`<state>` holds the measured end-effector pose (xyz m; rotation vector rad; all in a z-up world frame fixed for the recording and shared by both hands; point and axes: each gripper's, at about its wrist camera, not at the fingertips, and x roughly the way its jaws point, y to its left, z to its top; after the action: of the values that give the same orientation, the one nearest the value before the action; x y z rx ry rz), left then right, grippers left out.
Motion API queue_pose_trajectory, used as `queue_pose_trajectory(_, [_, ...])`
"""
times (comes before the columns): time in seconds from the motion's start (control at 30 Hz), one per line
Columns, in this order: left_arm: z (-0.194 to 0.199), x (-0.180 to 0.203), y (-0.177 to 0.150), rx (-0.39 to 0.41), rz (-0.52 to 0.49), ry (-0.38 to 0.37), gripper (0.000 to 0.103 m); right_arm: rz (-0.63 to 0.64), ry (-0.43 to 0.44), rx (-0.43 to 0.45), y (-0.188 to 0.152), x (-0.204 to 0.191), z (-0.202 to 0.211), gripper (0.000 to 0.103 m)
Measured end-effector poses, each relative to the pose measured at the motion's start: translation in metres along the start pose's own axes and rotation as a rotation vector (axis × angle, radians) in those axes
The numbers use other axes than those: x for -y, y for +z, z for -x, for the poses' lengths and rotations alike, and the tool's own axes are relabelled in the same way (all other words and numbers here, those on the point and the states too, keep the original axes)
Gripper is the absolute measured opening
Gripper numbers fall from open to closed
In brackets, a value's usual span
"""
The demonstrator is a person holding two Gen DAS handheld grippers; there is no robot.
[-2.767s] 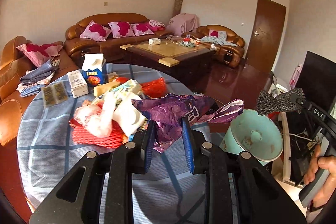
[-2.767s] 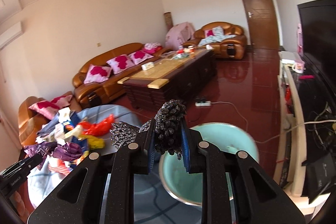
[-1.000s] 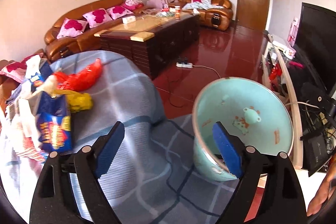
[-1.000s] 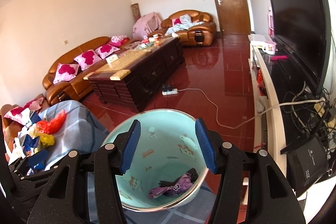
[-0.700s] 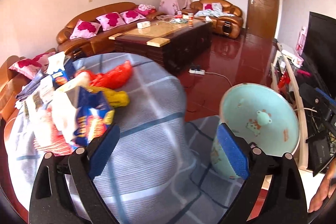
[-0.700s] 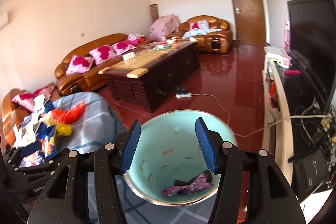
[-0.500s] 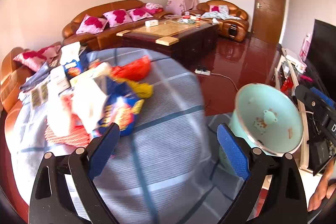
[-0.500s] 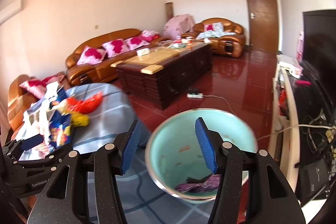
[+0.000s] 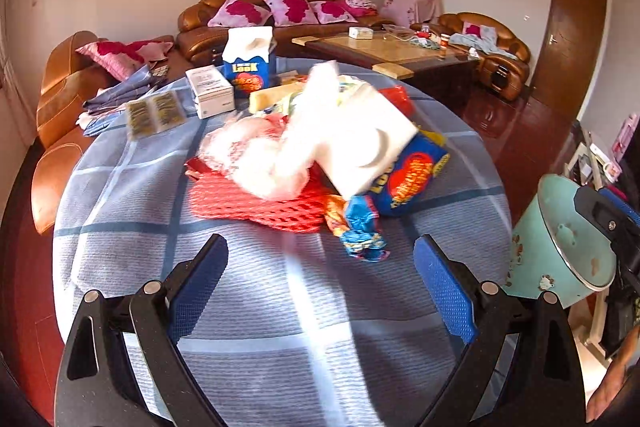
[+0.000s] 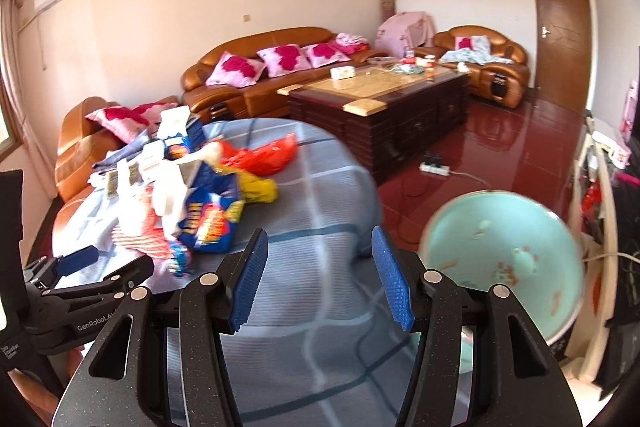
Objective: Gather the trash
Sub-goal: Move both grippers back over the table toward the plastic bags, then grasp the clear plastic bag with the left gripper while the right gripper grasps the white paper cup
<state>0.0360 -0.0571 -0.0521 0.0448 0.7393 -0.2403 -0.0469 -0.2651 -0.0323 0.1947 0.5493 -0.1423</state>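
Note:
A heap of trash lies on the round table's blue checked cloth (image 9: 280, 311): red foam netting (image 9: 248, 201), white crumpled wrap (image 9: 280, 163), a blue snack bag (image 9: 412, 175), a small blue foil wrapper (image 9: 362, 231), a red plastic bag (image 10: 268, 155). The teal trash bin (image 10: 504, 255) stands at the table's right edge; it also shows in the left wrist view (image 9: 560, 239). My left gripper (image 9: 320, 291) is open and empty, just short of the heap. My right gripper (image 10: 320, 279) is open and empty, over the cloth left of the bin.
A blue carton (image 9: 248, 67), a white box (image 9: 210, 91) and a clear packet (image 9: 154, 113) sit at the table's far side. Brown sofas (image 10: 260, 79), a dark coffee table (image 10: 376, 107) and a red glossy floor (image 10: 500, 147) lie beyond. A TV stand (image 10: 600, 187) is at the right.
Both grippers let go of their trash into the bin, opened, and swung left from the bin back toward the heap on the table.

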Motion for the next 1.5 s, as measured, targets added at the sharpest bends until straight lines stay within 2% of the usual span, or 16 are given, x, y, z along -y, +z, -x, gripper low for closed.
queue_pose_trajectory(0.17, [-0.005,-0.036,-0.001,-0.008,0.059,0.027,0.092,-0.008,0.058,-0.028,-0.001,-0.03,-0.02,0.055])
queue_pose_trajectory(0.47, [-0.015,-0.072,0.004,0.004,0.127,0.061,0.092,0.038,0.132,-0.057,0.005,-0.077,-0.05,0.055])
queue_pose_trajectory(0.7, [-0.028,-0.059,0.024,0.026,0.076,0.037,0.092,0.01,0.147,-0.065,0.012,-0.082,-0.063,0.055])
queue_pose_trajectory(0.87, [-0.039,-0.042,0.041,0.044,0.063,-0.018,0.094,-0.007,0.139,-0.076,0.016,-0.077,-0.067,0.055])
queue_pose_trajectory(1.03, [-0.053,-0.035,0.046,0.038,0.043,-0.006,0.092,-0.017,0.148,-0.067,0.022,-0.076,-0.065,0.055])
queue_pose_trajectory(1.07, [-0.056,-0.038,0.046,0.031,0.05,-0.005,0.085,-0.016,0.152,-0.065,0.023,-0.077,-0.065,0.055])
queue_pose_trajectory(1.1, [-0.058,-0.042,0.045,0.02,0.059,-0.014,0.072,-0.017,0.159,-0.065,0.025,-0.078,-0.066,0.055])
queue_pose_trajectory(1.2, [-0.061,-0.059,0.041,-0.008,0.12,-0.058,0.056,-0.035,0.186,-0.072,0.028,-0.079,-0.07,0.055])
queue_pose_trajectory(1.3, [-0.056,-0.068,0.039,0.004,0.131,-0.052,0.048,-0.055,0.217,-0.085,0.03,-0.084,-0.076,0.055])
queue_pose_trajectory(1.5, [-0.038,-0.089,0.036,0.031,0.196,-0.066,0.044,-0.102,0.28,-0.118,0.029,-0.095,-0.089,0.056])
